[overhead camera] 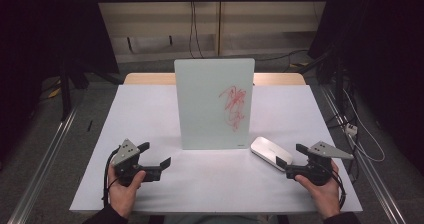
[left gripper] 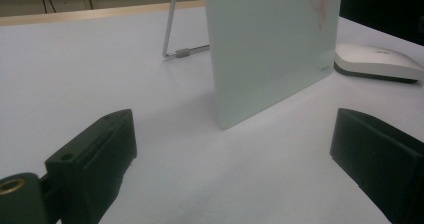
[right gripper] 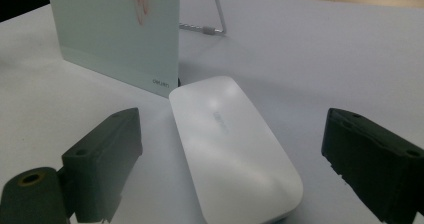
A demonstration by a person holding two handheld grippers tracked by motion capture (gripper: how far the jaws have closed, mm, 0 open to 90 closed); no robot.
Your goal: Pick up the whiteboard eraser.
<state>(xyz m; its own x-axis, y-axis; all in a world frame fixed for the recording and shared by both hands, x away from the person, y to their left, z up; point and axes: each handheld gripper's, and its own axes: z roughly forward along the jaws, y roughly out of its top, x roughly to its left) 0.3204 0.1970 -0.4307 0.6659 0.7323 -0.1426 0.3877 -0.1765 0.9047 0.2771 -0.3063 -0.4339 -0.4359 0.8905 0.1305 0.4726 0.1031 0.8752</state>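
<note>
A pale glass whiteboard point(overhead camera: 214, 104) stands upright mid-table on a metal stand, with a red scribble point(overhead camera: 234, 106) on its right half. A flat white eraser point(overhead camera: 270, 153) lies by the board's lower right corner. My right gripper point(overhead camera: 292, 155) hovers just right of the eraser's near end with its jaws wide apart. In the right gripper view the eraser point(right gripper: 230, 144) lies between and ahead of the open jaws of the right gripper point(right gripper: 235, 134), and neither pad touches it. My left gripper point(overhead camera: 155, 155) is open and empty, left of the board point(left gripper: 272, 44).
The white table top point(overhead camera: 150, 109) has free room on both sides of the board. The board's wire stand leg point(left gripper: 172, 26) reaches out behind it. Dark curtains, cables and floor rails surround the table.
</note>
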